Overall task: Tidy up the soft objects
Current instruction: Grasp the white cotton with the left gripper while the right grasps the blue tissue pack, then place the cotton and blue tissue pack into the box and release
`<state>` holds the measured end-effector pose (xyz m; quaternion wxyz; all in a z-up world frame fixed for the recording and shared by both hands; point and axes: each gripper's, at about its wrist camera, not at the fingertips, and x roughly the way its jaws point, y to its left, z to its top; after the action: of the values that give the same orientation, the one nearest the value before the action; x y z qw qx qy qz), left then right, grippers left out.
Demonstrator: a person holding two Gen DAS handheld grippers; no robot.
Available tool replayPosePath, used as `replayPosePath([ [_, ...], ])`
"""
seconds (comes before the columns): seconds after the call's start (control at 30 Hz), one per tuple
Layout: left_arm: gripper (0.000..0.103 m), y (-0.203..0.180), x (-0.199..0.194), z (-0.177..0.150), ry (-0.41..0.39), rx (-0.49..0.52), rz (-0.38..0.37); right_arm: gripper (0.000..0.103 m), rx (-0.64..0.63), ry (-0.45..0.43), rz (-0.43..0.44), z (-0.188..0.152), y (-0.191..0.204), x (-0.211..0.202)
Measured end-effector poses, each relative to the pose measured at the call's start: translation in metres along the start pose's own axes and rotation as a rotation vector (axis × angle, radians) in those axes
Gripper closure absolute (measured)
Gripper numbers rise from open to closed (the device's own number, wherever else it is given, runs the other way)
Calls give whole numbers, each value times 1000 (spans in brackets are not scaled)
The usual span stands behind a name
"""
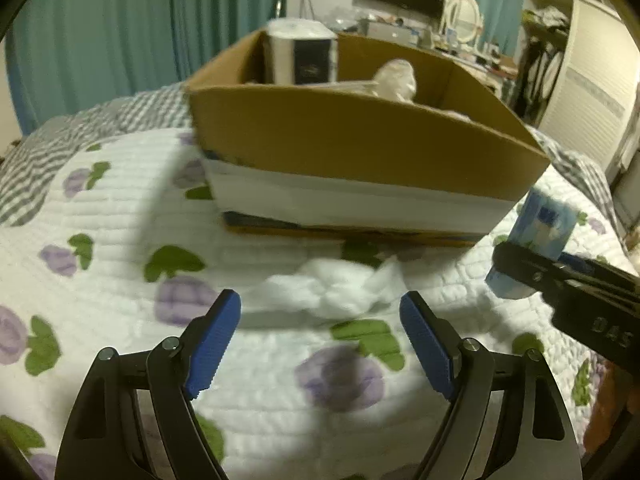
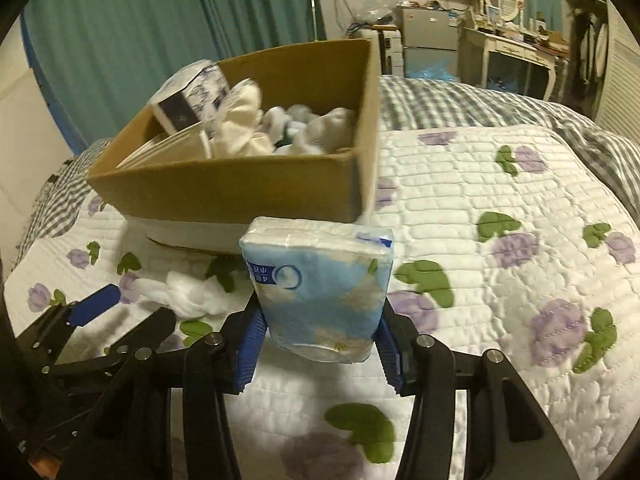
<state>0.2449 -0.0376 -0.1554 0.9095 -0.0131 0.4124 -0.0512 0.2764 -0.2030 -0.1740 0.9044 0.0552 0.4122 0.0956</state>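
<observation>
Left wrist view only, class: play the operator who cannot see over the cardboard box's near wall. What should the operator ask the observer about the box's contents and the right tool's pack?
Operator: What fills the box?
Observer: Pale soft bundles lie piled in the cardboard box.
Operator: How is the pack held?
Observer: The right tool pinches the blue tissue pack by its lower end; the pack stands upright.
</observation>
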Motion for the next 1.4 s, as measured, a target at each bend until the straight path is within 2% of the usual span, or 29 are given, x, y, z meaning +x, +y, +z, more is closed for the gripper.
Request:
replayPosePath([
  [0.17,20,-10,15,4,27,18,18,53,4,-19,0,6,-8,-5],
  [0.27,20,-7,28,4,57,6,-7,53,-8,-21,-7,6,-5,-3],
  [0.4,23,0,33,1,45,-11,0,53,-18,-1,-1,3,-1,7],
  [0.43,27,2,33,1,40,-19,-15,53,-24,3,-7,2,1,9],
  [0.47,42,4,32,1,37,-28,-28,53,-31,6,-12,1,2,11],
  [0.5,49,6,31,0,37,-35,-41,53,-39,7,-16,0,4,12],
  [0.6,59,12,25,0,29,-43,-76,53,-58,11,-35,-2,7,15],
  [0.77,62,12,2,-3,33,-42,-145,53,-63,14,-41,-7,9,13],
  [0.9,62,13,-24,2,-4,-22,-156,53,-63,-6,-27,-8,13,1],
  [1.1,62,22,-63,15,-50,18,-118,53,-63,-65,-24,3,18,-34],
  [1.23,62,32,-94,27,-112,6,-106,53,-77,-114,-7,12,28,-67],
  [1.4,62,27,-130,42,-193,31,-94,53,-118,-172,10,23,44,-107],
])
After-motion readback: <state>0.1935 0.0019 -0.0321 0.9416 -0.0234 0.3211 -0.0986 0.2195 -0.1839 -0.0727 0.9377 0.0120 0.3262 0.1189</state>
